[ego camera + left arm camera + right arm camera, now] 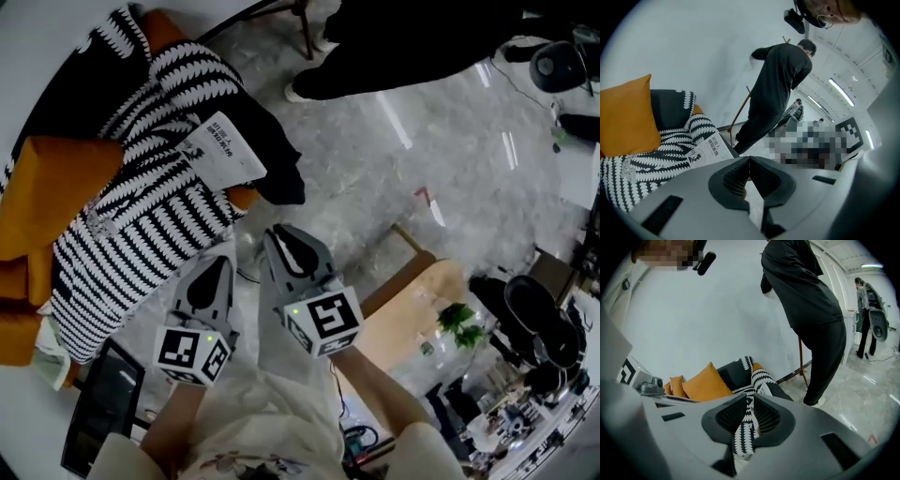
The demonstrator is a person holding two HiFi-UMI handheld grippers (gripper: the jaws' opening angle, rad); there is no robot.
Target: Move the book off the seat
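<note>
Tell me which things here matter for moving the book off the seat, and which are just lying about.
For the job: book; seat; left gripper and right gripper, both shut and empty.

Lying about: striped throw under the book; orange cushion; plant; wooden table; standing person.

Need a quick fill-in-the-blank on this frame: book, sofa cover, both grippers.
The book lies on a throw patterned black and ____.
The cushion beside it is ____.
The left gripper and right gripper both have jaws ____, with nothing held.
____ gripper touches the book.
Missing words: white; orange; shut; Neither.
</note>
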